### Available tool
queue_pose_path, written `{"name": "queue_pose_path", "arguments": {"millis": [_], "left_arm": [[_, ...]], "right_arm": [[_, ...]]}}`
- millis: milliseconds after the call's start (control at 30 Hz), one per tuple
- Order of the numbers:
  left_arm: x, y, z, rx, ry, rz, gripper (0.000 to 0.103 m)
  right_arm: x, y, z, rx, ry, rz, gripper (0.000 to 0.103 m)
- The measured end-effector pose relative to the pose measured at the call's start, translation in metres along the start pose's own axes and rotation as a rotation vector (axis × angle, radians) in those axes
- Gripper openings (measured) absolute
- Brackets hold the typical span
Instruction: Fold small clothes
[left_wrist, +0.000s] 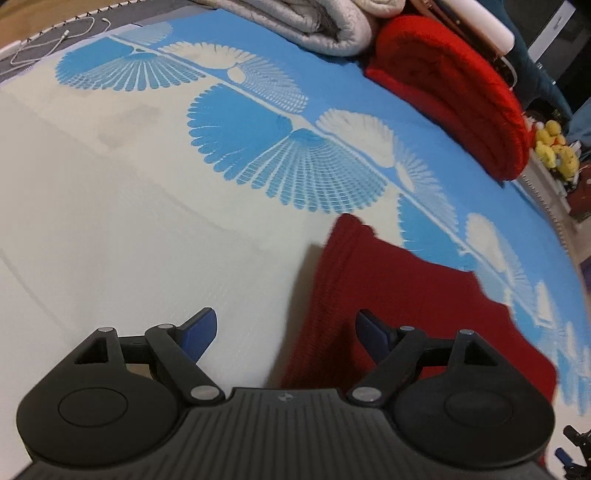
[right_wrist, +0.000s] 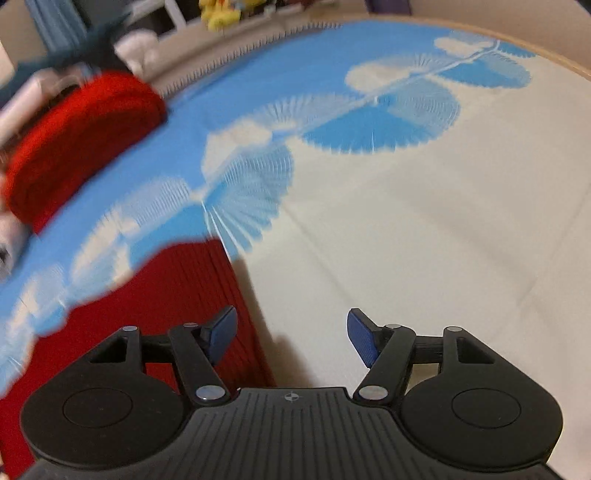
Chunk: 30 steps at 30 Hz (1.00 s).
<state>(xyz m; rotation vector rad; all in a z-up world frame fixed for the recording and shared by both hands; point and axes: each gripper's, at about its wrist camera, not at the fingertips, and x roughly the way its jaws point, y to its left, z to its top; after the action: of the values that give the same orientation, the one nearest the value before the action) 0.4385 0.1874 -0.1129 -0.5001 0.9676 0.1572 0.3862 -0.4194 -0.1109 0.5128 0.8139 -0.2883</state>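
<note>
Left wrist view: the left gripper (left_wrist: 286, 334) has its jaws spread wide with nothing between them. The dark red garment (left_wrist: 399, 310) lies flat on the blue-and-cream mat (left_wrist: 129, 221), lower right of centre, under the right finger. A folded red blanket (left_wrist: 454, 92) sits upper right.

Right wrist view: the right gripper (right_wrist: 291, 338) is open and empty. The garment occupies the lower left; blur leaves its far edge unclear.

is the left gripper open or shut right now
Open. The left gripper has its blue pads spread wide with nothing between them; the dark red garment lies flat below on the mat.
</note>
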Motion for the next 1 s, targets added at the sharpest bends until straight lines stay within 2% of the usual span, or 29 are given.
{"name": "queue_pose_path", "arguments": {"millis": [133,233,300,367,433,500,633,700,867,1000], "left_arm": [[-0.033,-0.007,-0.018,0.025,0.015,-0.079,0.09],[-0.067,-0.019,-0.04,0.079,-0.009,-0.089,0.092],[-0.092,-0.025,-0.063,0.142,-0.044,-0.079,0.103],[-0.112,-0.026,-0.094,0.195,-0.083,-0.04,0.103],[-0.124,-0.022,-0.128,0.246,-0.073,-0.019,0.103],[-0.127,-0.016,-0.157,0.272,-0.039,-0.021,0.103],[-0.122,-0.008,-0.197,0.307,0.015,0.014,0.103],[-0.117,-0.006,-0.203,0.315,0.023,0.018,0.103],[-0.112,-0.002,-0.206,0.375,-0.036,0.077,0.103],[-0.103,-0.002,-0.194,0.356,-0.003,0.057,0.103]], "right_arm": [[-0.037,-0.013,-0.002,0.103,-0.056,0.065,0.074],[-0.065,-0.021,-0.018,0.156,-0.068,0.127,0.078],[-0.076,-0.031,-0.036,0.212,-0.019,0.202,0.078],[-0.086,-0.042,-0.059,0.297,0.057,0.289,0.079],[-0.095,-0.051,-0.084,0.368,0.123,0.34,0.08],[-0.099,-0.053,-0.102,0.386,0.172,0.342,0.081],[-0.098,-0.039,-0.12,0.314,0.212,0.326,0.081],[-0.098,-0.033,-0.125,0.271,0.218,0.331,0.082],[-0.094,-0.027,-0.124,0.233,0.223,0.311,0.082],[-0.088,-0.028,-0.125,0.228,0.228,0.289,0.082]]}}
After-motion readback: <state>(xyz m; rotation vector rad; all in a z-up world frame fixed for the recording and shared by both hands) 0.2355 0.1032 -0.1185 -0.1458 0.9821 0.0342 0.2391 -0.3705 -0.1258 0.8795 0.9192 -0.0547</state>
